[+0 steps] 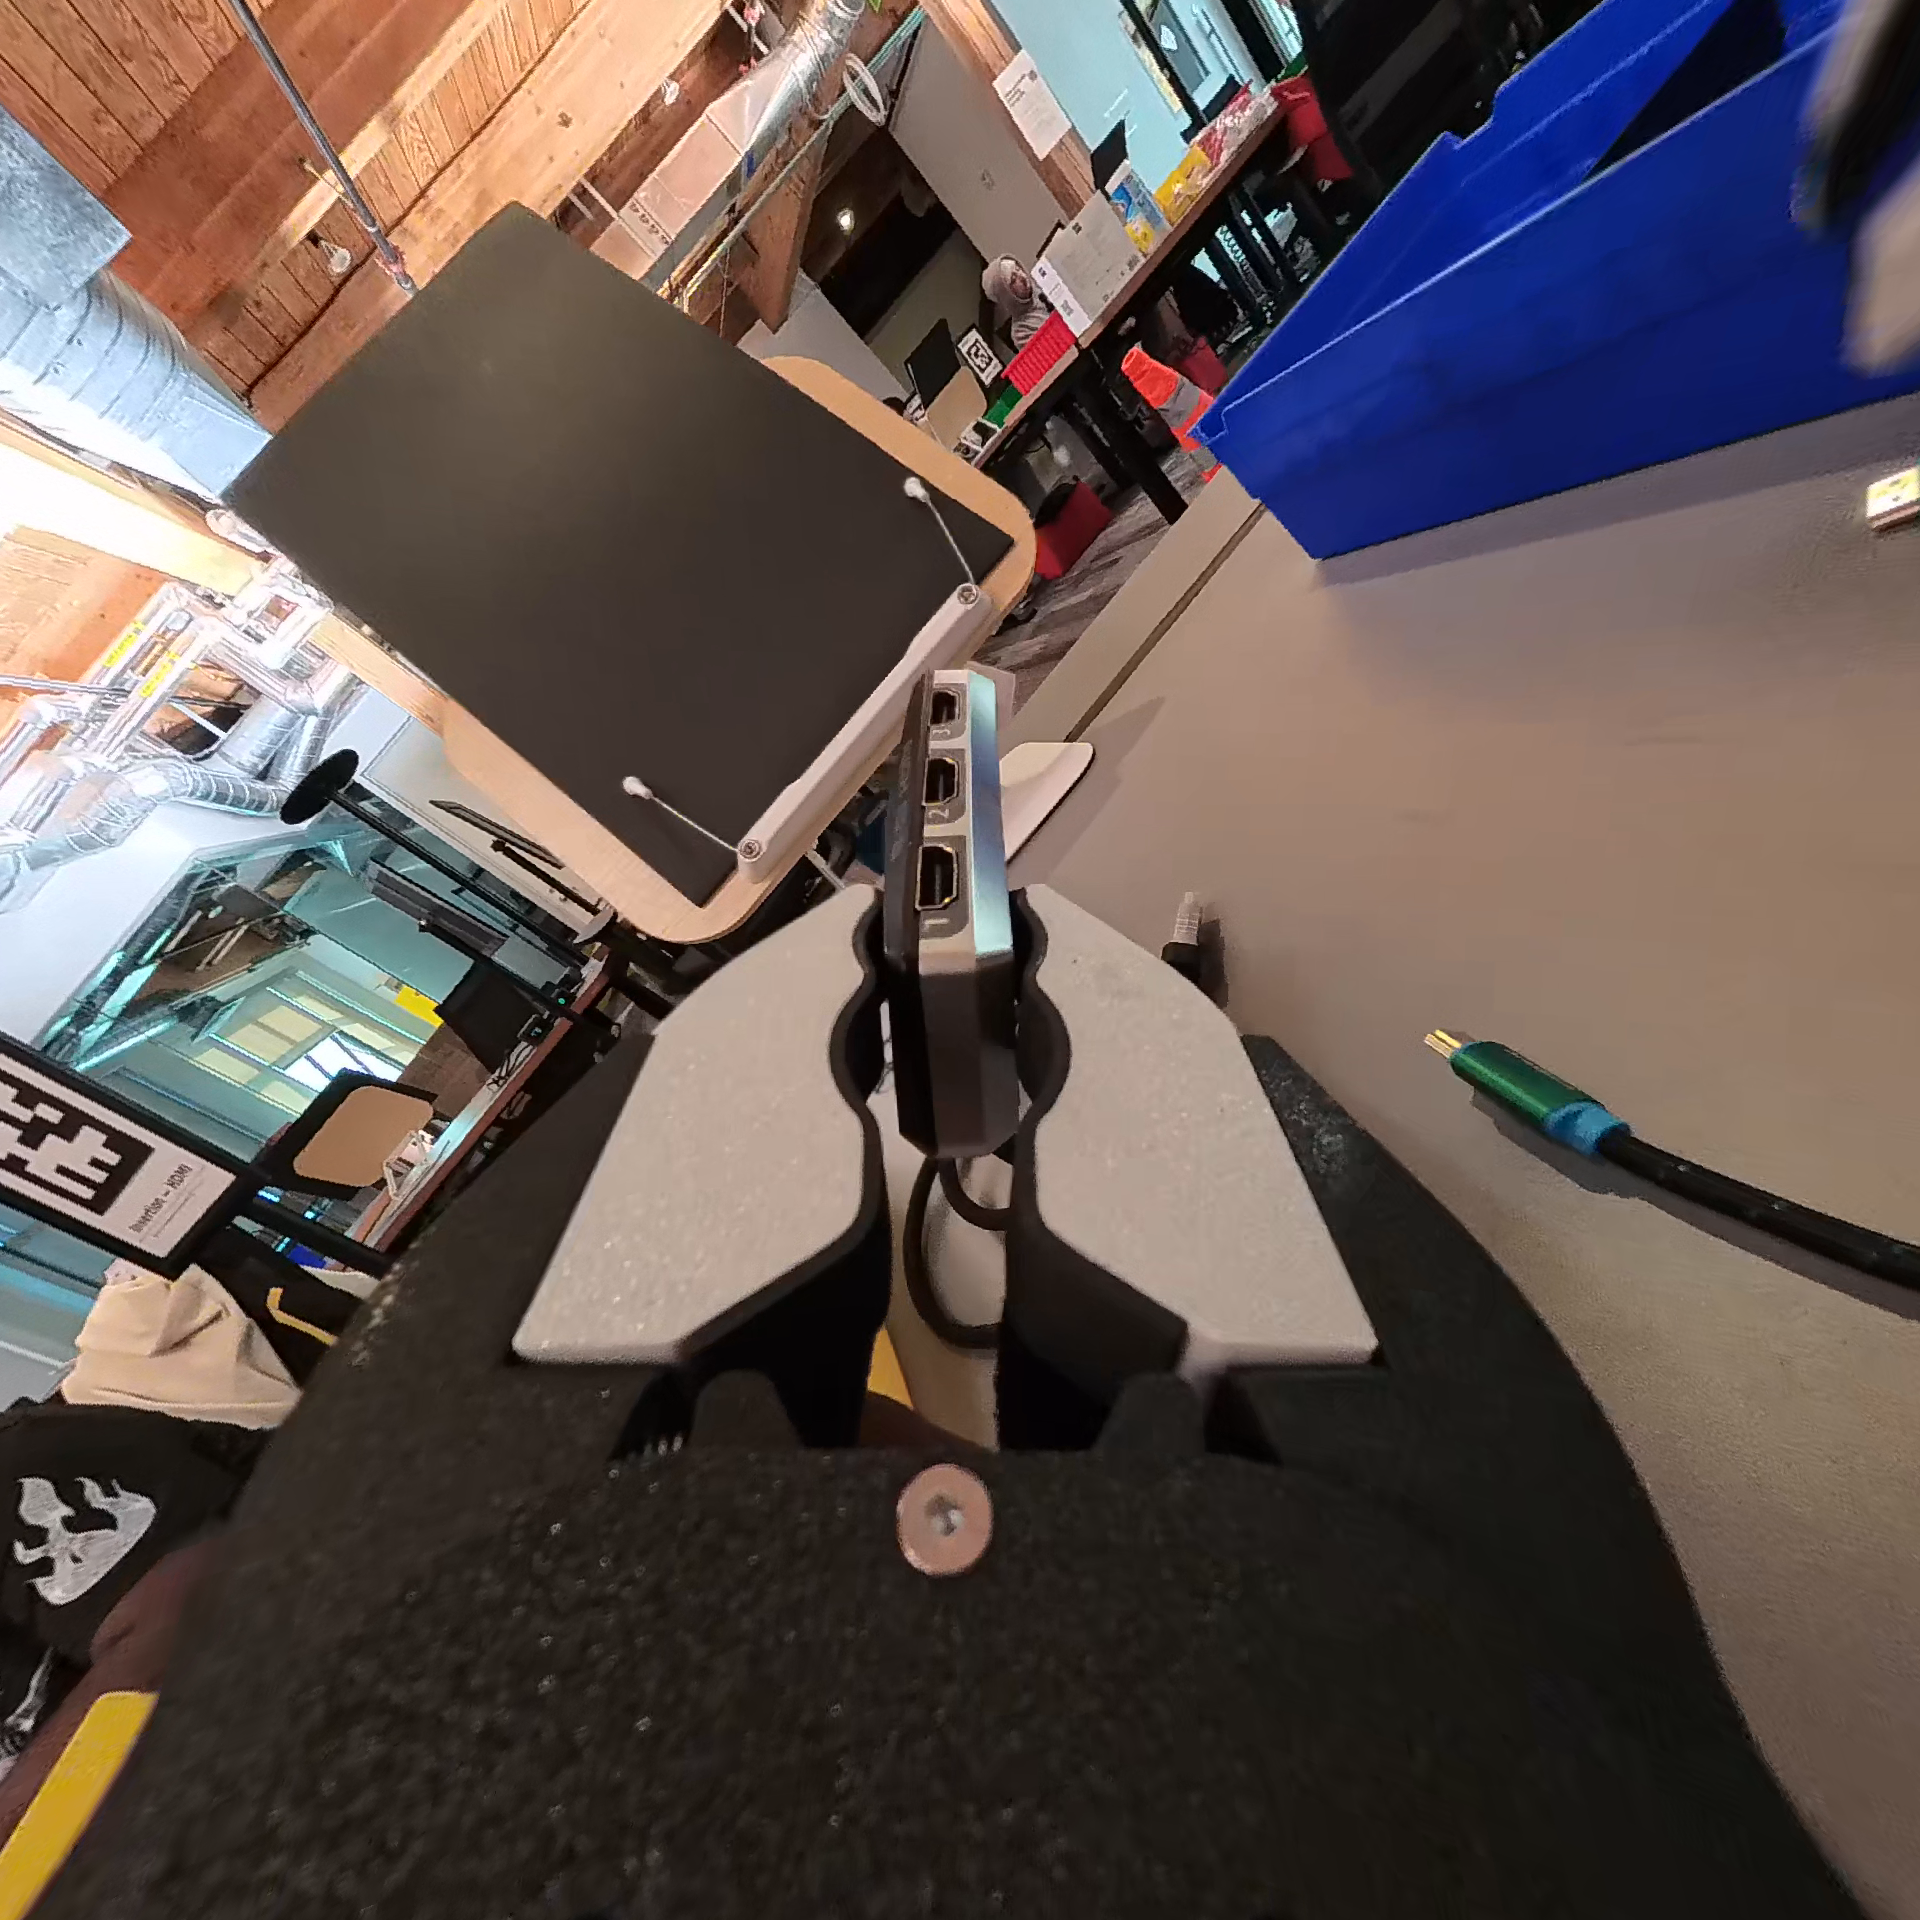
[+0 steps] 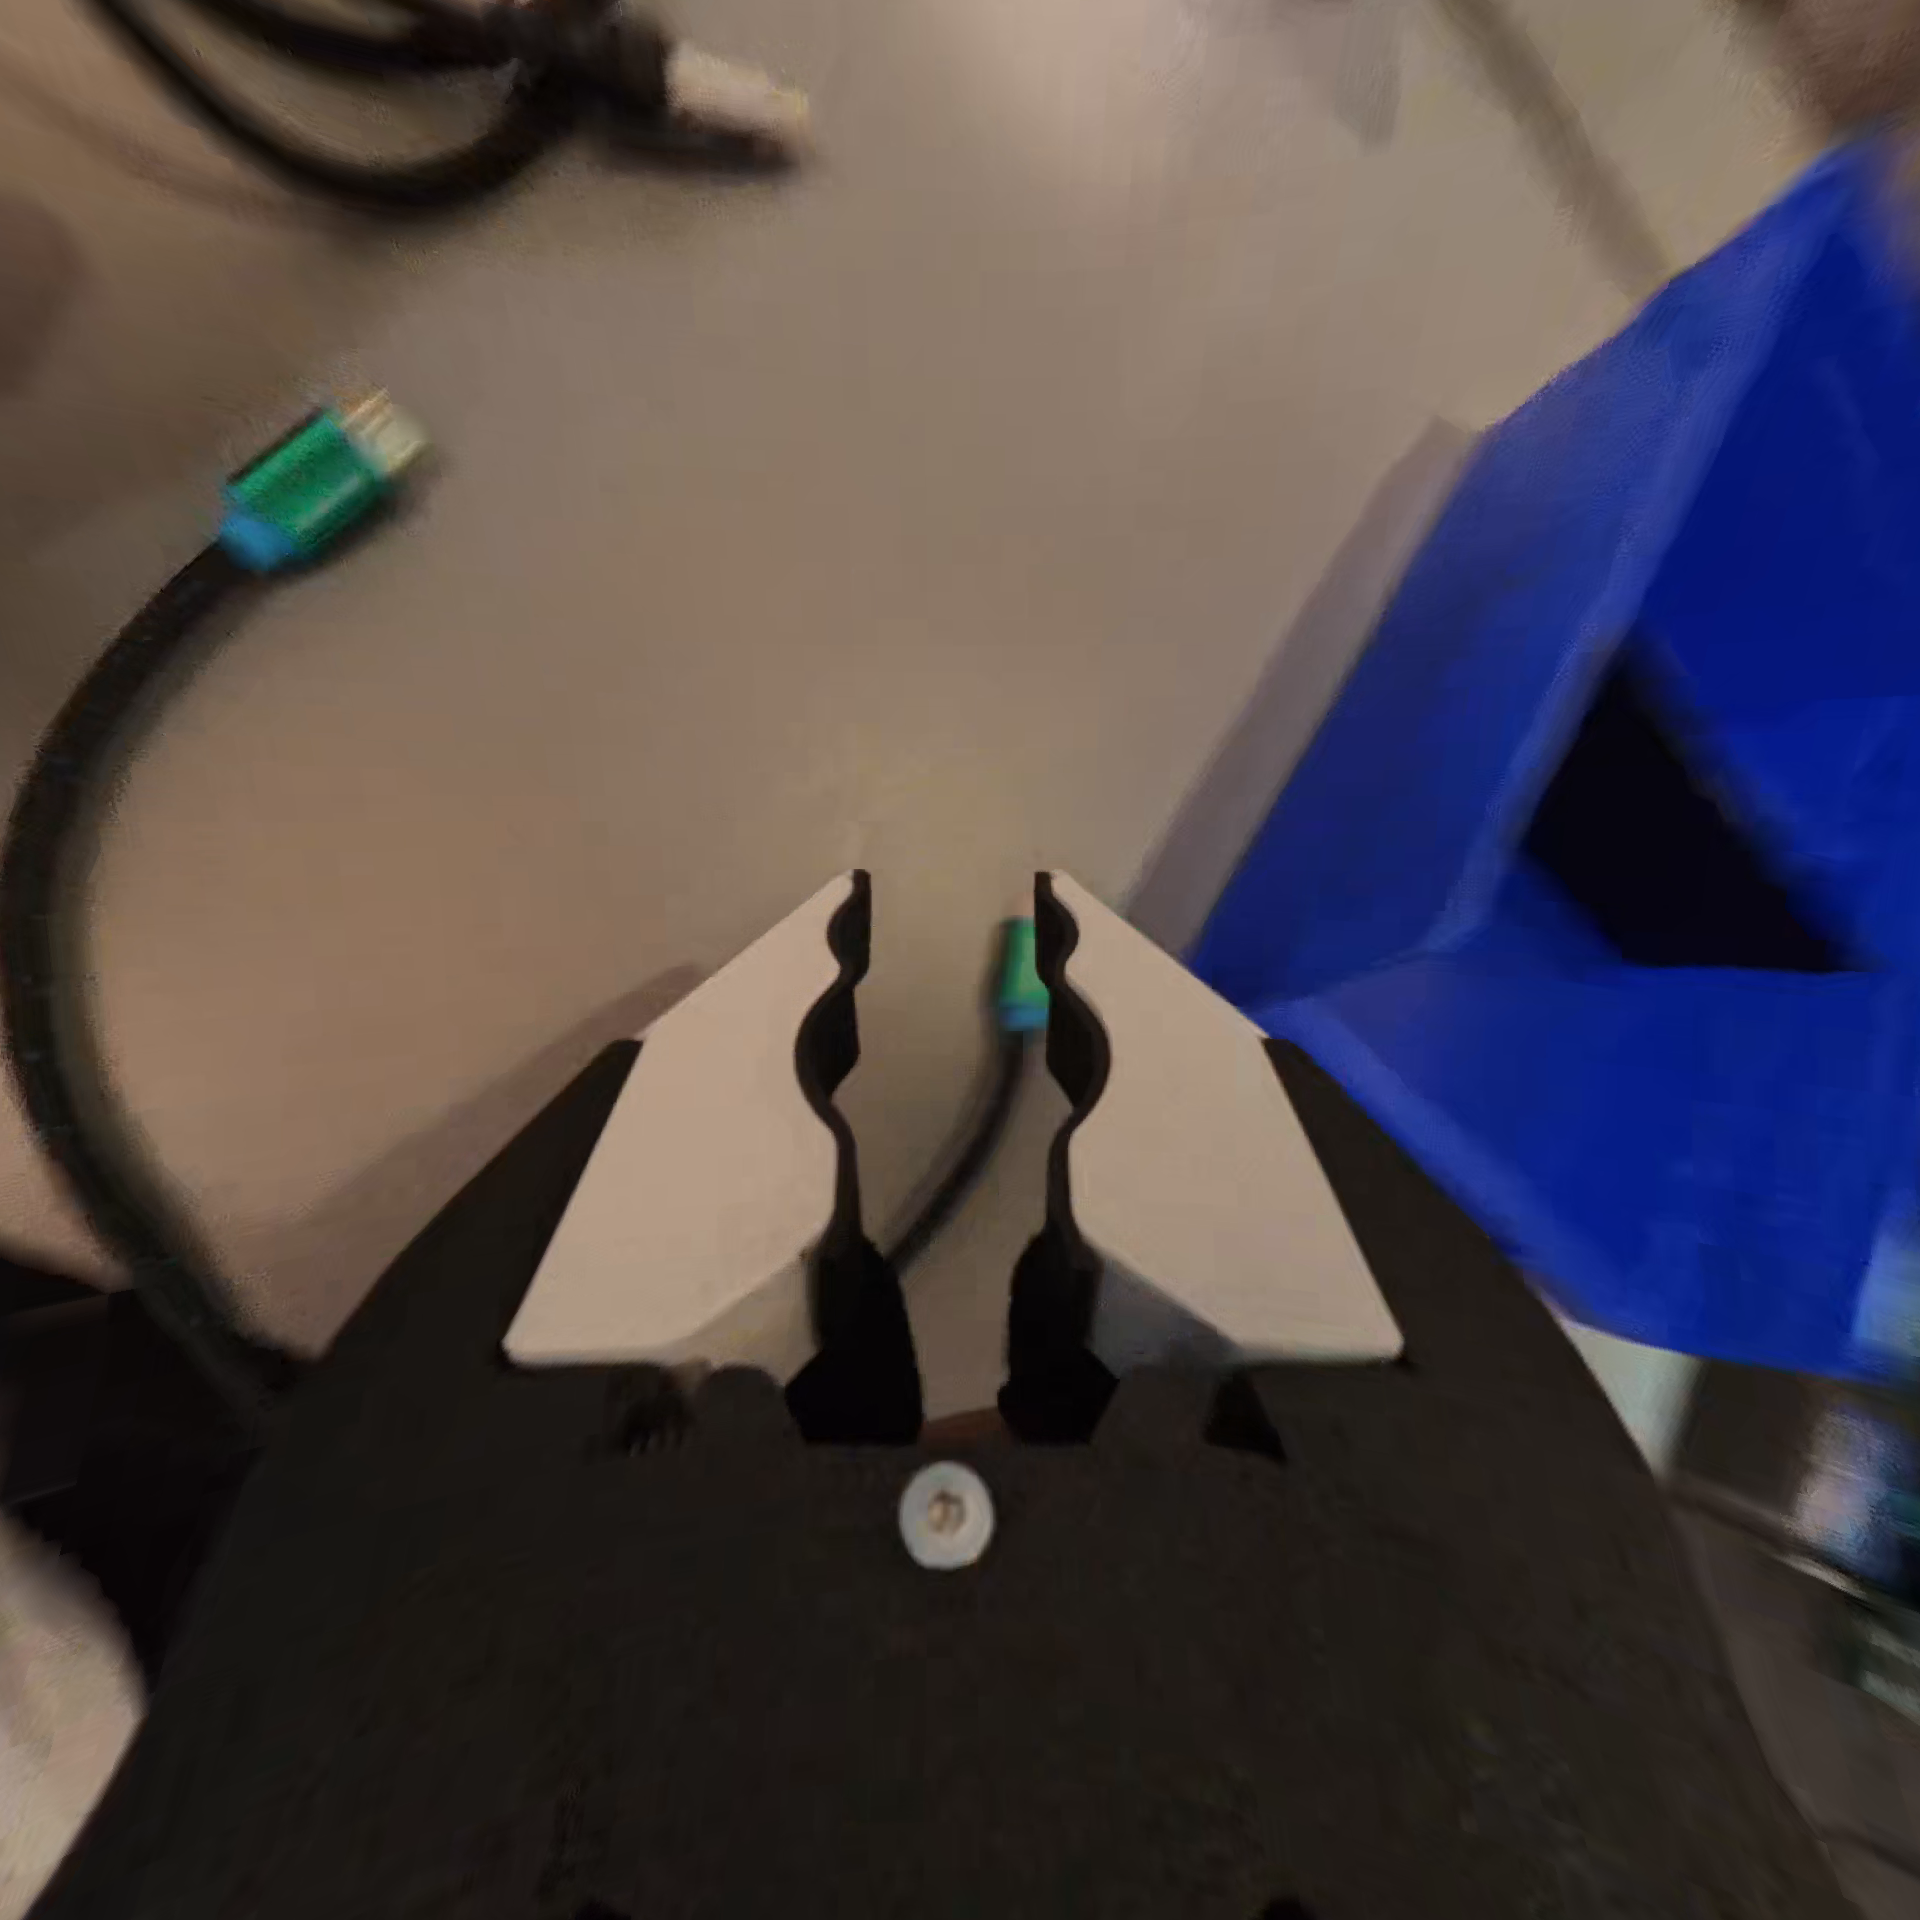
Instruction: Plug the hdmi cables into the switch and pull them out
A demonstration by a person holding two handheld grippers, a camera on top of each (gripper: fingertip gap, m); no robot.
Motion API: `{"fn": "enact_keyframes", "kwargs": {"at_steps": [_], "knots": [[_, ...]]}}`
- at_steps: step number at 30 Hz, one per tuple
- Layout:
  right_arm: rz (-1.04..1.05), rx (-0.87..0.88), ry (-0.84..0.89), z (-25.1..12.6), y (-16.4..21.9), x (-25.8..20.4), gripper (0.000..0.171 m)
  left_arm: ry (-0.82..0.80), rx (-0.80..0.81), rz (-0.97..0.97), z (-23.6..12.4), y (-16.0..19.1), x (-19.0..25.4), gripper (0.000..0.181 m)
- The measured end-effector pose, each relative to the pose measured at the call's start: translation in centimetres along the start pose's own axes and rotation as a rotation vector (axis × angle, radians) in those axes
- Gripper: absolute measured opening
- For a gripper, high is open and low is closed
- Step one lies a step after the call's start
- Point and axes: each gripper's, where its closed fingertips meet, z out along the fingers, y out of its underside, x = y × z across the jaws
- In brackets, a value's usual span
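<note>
- Gripping the switch (image 1: 951, 914), the left tool (image 1: 951, 971) has its pale fingers (image 1: 727, 1143) closed on the dark slim box, which stands on edge and tilted; its three ports face the camera, all of them with nothing plugged in
- a thin black lead (image 1: 940, 1262) loops down from the switch's near end between the fingers
- on the grey surface (image 1: 1455, 779) to the right lies a cable with a green plug (image 1: 1512, 1086) and a blue collar, its gold tip pointing toward the switch but well apart from it; a small dark connector (image 1: 1184, 935) sits just beside the left tool's right finger
- a blue bin (image 1: 1558, 343) rests at the far right of the surface; a black board with a wooden edge (image 1: 623, 540) stands behind the switch
- the right tool (image 2: 951, 894) hangs above the surface, its fingers parted and holding nothing; that view is blurred
- a second green plug (image 2: 1016, 971) shows in the gap, close against the right finger; whether it touches I cannot tell
- the first green plug (image 2: 322, 478) lies to the left in that view; a bundle of black cable (image 2: 468, 94) lies at the far edge; the blue bin (image 2: 1610, 831) is on the right
</note>
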Motion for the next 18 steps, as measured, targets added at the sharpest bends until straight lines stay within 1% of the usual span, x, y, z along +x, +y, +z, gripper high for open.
{"fn": "enact_keyframes", "kwargs": {"at_steps": [1,2,3,4,6,7,9,12,15,18], "knots": [[-0.028,0.053,0.09,-1.3,-2.2,1.2,0.03,0.003,0.0,-0.004,0.0,0.0,-0.1,0.021],[-0.028,0.142,0.104,-2.6,-4.6,1.4,0.029,0.004,0.0,-0.001,0.0,0.0,-0.1,0.021],[0.001,0.197,0.058,-3.4,-6.3,1.0,0.028,0.006,0.0,0.0,0.1,-0.1,-0.1,0.021],[0.034,0.188,0.015,-3.6,-7.0,0.7,0.029,0.008,0.002,0.002,0.1,-0.1,-0.1,0.021],[0.018,0.116,0.027,-3.1,-7.2,1.0,0.032,0.012,-0.001,0.012,0.2,-0.2,0.1,0.021],[0.016,0.119,0.051,-2.9,-7.5,1.2,0.034,0.011,0.0,0.017,0.2,-0.3,0.1,0.021],[0.051,0.165,-0.017,-2.3,-8.0,0.2,0.034,0.014,-0.002,0.022,0.3,-0.4,0.2,0.021],[0.122,0.177,-0.102,-0.2,-6.4,-1.0,0.034,0.014,-0.014,0.021,0.4,-0.5,0.2,0.021],[0.202,0.165,-0.168,2.1,-3.4,-1.6,0.034,0.015,-0.022,0.027,0.3,-0.7,0.4,0.021],[0.321,0.189,-0.182,3.3,-0.2,-0.7,0.034,0.014,-0.029,0.04,0.1,-1.0,0.5,0.021]]}}
